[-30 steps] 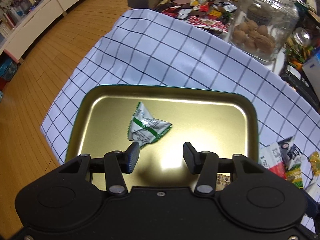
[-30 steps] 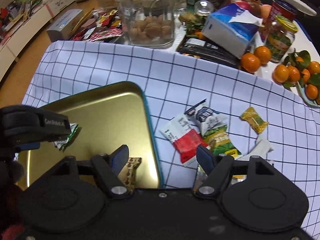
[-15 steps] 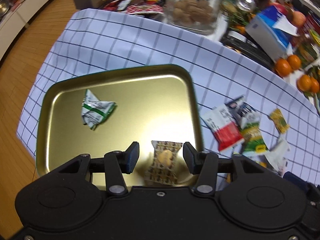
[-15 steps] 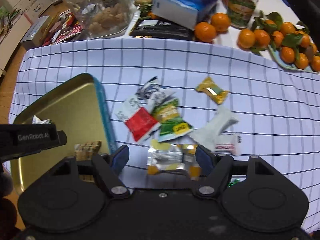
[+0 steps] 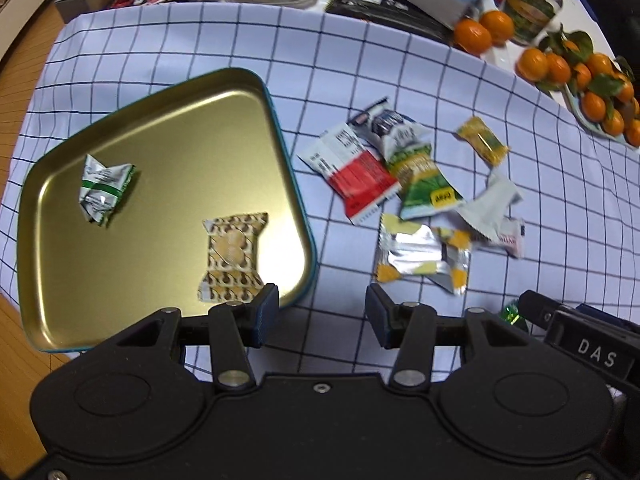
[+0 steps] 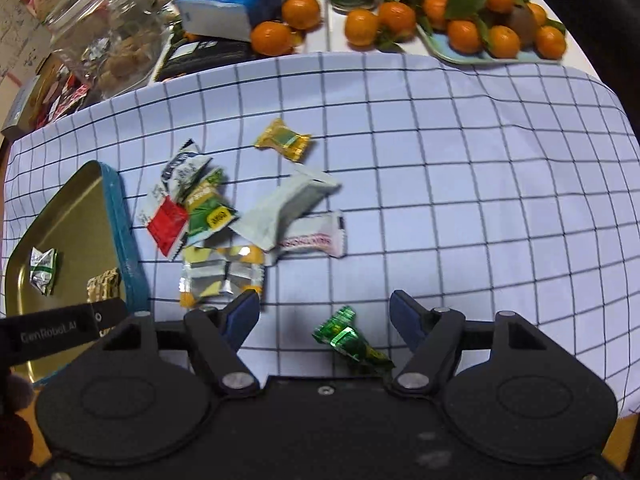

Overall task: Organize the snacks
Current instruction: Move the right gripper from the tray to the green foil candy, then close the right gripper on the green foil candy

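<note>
The gold tray holds two snacks. Right of it, the left hand-held gripper hovers with jaws apart, empty. Further right, the green candy lies diagonally between the spread jaws of the nearer right hand-held gripper.

A white cloth with a dark grid covers the bench. The tray is gold inside with a teal rim. One wrapper is green and white, another shiny green.
</note>
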The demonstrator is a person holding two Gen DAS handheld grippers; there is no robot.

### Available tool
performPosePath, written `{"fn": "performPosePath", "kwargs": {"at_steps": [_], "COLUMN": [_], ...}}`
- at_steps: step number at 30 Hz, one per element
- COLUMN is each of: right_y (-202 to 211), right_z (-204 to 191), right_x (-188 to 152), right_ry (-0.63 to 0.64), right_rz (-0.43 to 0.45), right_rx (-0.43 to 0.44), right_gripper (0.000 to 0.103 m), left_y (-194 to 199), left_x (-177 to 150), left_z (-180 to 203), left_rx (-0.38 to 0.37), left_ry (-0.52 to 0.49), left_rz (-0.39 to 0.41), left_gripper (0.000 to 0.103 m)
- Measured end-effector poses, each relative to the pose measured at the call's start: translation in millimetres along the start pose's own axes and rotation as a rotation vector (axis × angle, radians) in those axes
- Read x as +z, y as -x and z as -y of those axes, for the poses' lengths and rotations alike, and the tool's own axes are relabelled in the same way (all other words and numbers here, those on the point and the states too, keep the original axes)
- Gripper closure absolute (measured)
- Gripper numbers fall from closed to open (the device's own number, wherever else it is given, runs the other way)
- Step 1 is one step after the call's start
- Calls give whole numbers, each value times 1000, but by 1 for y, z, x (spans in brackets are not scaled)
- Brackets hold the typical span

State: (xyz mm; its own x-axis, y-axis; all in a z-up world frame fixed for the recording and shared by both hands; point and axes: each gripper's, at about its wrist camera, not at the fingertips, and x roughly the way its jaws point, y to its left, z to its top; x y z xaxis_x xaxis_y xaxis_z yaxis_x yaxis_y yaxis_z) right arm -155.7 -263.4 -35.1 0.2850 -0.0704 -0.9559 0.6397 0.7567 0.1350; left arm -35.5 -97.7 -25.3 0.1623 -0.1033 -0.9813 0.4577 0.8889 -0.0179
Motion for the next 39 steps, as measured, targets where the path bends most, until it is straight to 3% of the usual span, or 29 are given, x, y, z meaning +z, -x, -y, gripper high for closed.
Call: {"fn": "performPosePath", "kwargs": {"at_steps": [6,12,21,24,26,39], "right_y": [-13,-24,-38,-37,-36,-16], "right_z": [14,-1,-16,-15,-17,1], "right_x": [-14,-27,-37,-38,-37,-17], "right_ry": [-13,101,204,194,199,72], "right_rz": [-39,-57,-83,-91,-92,-45], "right_rx": [-38,-72,-118,-103,-100,-68], "right_gripper": [34,37,55,61,75,81], "left_y": [-8,-11,-16,-17,-17,-21], "left_x": [-8,-9,-5,-5,-4,4], "left_z": [7,12,10,10,10,9], "left_rx": [-31,-45,-44,-46,-55,-118], "left_ry": [-8,-1,13,12,15,49], "left_rz": [-46,-54,-53,-52,-54,-52], "left_gripper": [47,47,47,47,47,48]}}
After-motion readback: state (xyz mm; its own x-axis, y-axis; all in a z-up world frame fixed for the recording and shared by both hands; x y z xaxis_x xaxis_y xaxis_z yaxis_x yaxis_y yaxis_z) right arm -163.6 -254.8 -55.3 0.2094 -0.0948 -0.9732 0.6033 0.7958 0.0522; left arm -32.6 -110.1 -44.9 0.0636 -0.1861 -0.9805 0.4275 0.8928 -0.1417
